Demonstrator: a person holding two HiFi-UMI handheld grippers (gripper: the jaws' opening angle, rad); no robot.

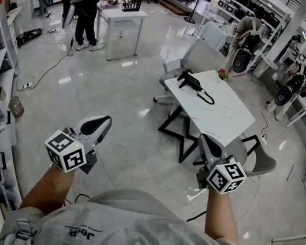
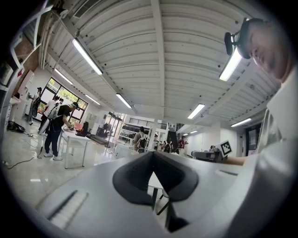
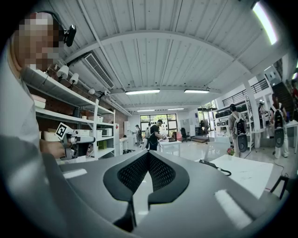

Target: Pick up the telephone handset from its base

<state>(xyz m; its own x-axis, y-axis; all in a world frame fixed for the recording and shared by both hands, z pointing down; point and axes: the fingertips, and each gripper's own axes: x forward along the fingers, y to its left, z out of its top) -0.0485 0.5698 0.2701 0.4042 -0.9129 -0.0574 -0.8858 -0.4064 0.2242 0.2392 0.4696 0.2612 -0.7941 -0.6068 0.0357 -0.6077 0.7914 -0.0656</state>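
Person standing on the open floor, both forearms out in front, holding the grippers level at about waist height. Left gripper [image 1: 101, 121] is showing its jaws together in its own view, dark pads meeting at the tips with nothing between them. Right gripper [image 1: 205, 141] is doing the same, its jaws pressed together and empty. Neither is touching anything; both are hanging over bare floor. Ahead and slightly to the person's right, a white table [image 1: 226, 120] is standing well apart from both grippers, its near corner lying just beyond the right gripper in the head view. The telephone [image 1: 190, 82] is sitting at the far end of that table, a small black shape with its cord [image 1: 207, 97] looping out over the tabletop. The handset appears to be resting on its base, though it is too small to separate the two. A grey chair [image 1: 202, 57] is standing behind the table. Further off, people [image 1: 91, 2] are working at another white table near the windows. Judging by this, the task is not yet under way: nothing is lifted or gripped. The approach to the table, the opening of a gripper, the grasp and the lift are all left to do.
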